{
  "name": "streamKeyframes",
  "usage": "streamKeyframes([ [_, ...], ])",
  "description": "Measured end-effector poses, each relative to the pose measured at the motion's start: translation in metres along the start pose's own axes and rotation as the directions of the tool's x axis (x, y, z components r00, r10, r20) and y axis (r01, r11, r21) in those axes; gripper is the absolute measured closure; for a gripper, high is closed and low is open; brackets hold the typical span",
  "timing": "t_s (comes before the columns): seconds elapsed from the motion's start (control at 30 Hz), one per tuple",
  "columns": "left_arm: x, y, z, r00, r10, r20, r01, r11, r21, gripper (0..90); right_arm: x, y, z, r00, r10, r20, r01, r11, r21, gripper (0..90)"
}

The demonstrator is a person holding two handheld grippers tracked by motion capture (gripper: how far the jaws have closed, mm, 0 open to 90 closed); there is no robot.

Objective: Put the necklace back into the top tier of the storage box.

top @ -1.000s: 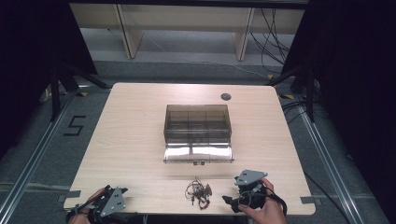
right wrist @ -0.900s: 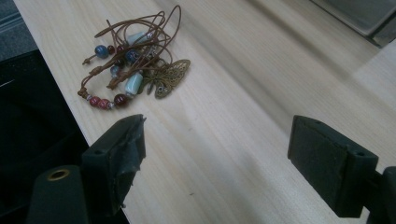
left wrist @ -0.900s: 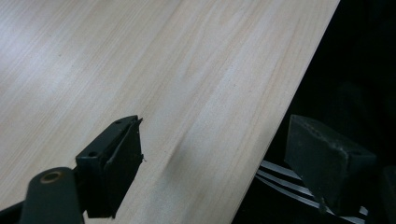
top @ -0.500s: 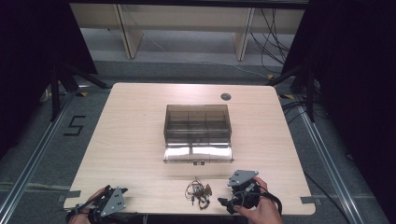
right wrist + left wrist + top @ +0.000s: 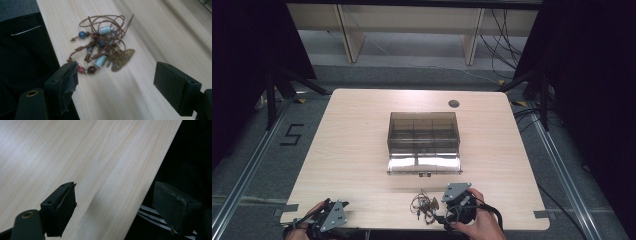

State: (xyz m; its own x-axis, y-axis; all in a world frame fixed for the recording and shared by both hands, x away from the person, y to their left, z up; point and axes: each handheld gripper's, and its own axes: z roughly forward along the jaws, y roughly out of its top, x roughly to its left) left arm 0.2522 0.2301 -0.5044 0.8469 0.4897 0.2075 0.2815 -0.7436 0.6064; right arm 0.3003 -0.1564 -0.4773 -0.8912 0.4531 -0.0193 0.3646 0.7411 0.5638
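A tangled brown cord necklace [image 5: 423, 206] [image 5: 105, 46] with blue, red and pale beads and a brass leaf pendant lies near the table's front edge. A smoky clear compartment box [image 5: 423, 132] stands mid-table with its lid [image 5: 424, 163] folded open toward me. My right gripper [image 5: 443, 217] [image 5: 116, 80] is open, just right of the necklace, its jaws pointing at it and wide apart. My left gripper [image 5: 319, 227] [image 5: 117, 207] is open at the front left corner, straddling the table edge with nothing between its jaws.
The wooden table [image 5: 357, 150] has a round cable hole [image 5: 454, 104] at the back right. Shelving legs and cables stand beyond the far edge. Dark floor and rails flank both sides.
My right gripper has slid left along the front edge toward the necklace. The left gripper has stayed put.
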Motion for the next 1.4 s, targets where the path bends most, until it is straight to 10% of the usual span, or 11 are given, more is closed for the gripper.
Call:
streamKeyframes([
  [0.97,0.001,0.000,-0.001,1.0000,0.006,0.002,-0.006,1.0000,0.007,18.4,0.009,0.040,0.036,0.9979,-0.065,-0.005,0.065,0.992,0.109,26.9],
  [1.4,0.000,0.000,0.000,1.0000,-0.001,0.000,0.001,1.0000,0.000,18.4,0.008,0.041,0.042,0.9962,-0.073,-0.048,0.079,0.986,0.148,54.5],
])
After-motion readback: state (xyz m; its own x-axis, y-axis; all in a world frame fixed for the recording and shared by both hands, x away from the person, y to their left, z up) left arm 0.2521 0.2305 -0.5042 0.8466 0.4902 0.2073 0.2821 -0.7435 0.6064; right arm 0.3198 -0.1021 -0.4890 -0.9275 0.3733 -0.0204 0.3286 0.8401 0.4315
